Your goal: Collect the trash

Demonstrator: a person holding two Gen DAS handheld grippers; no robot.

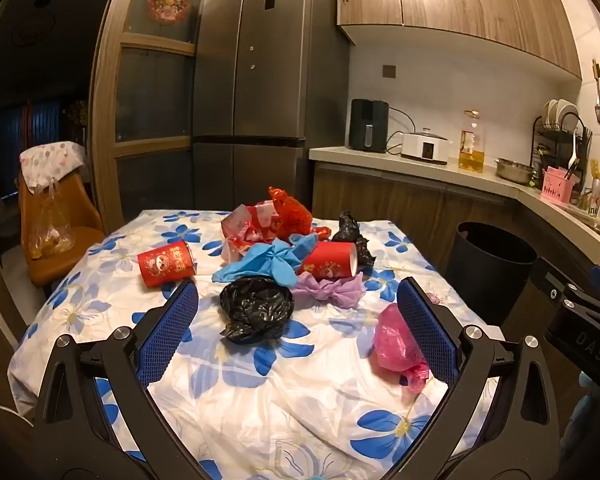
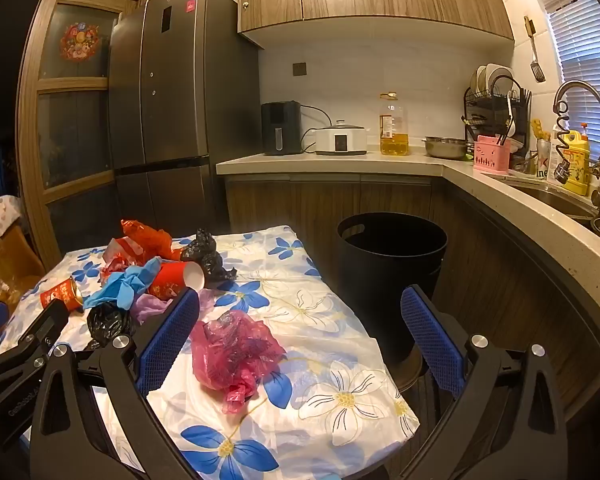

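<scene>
The left tongs [image 1: 298, 312] are gaping fully wide with nothing between their blue pads, and the right tongs [image 2: 300, 320] are standing just as wide and just as empty. A crumpled black bag [image 1: 256, 310] is lying on the flowered bench [image 1: 260, 392] just ahead of the left tongs, between their tips. A pink bag [image 2: 232, 350] is sitting just ahead of the right tongs, nearer their left pad. Beyond the black bag a heap is waiting: blue gloves [image 1: 272, 260], a purple bag [image 1: 332, 290], two red cups [image 1: 166, 264] lying on their sides, red wrappers [image 1: 272, 216] and a second black bag [image 1: 352, 236]. The black bin [image 2: 392, 276] is standing on the floor beyond the bench, ahead of the right tongs. Judging by this, collecting is barely starting: every visible piece is lying uncollected, and the bin's inside is too dark to read.
</scene>
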